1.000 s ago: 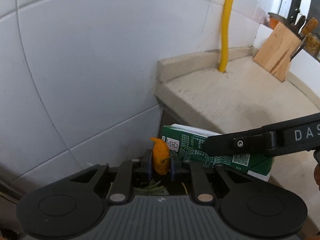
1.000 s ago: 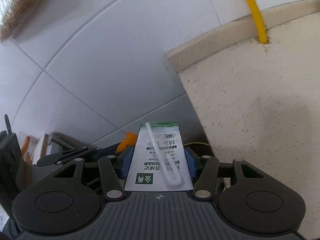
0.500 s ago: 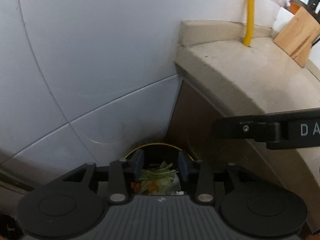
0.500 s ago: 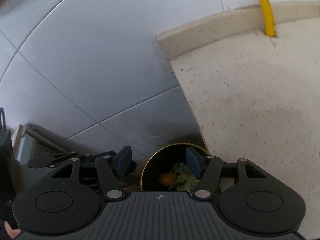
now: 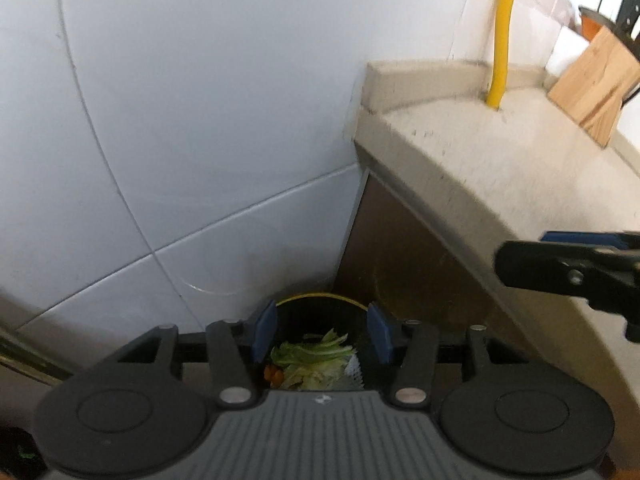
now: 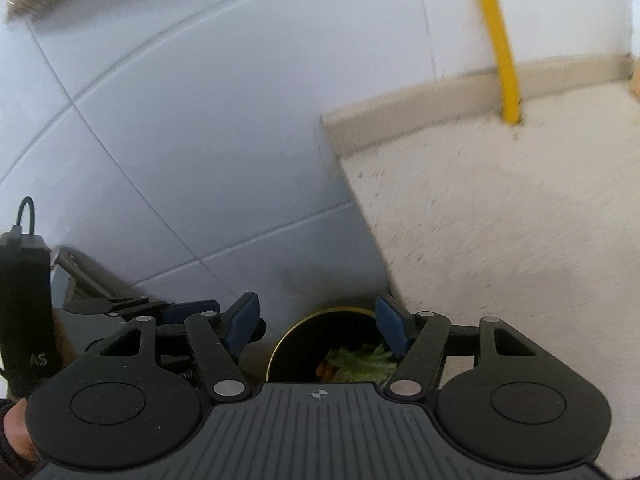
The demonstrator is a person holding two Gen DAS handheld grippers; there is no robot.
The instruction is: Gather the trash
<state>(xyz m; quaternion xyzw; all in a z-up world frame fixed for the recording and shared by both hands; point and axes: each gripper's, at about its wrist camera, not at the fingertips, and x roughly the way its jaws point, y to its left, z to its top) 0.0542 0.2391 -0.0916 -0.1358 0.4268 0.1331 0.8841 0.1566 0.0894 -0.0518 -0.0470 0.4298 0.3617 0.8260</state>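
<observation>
White tiles — "AS" on left gripper

Two tools are showing: the left tool and the right tool, w/ nothing sitting between the pads of either. One round bin is standing below, holding approx. one heap of green leaf scraps and one orange bit. One table is carrying one yellow pipe and one wooden knife block.
</observation>
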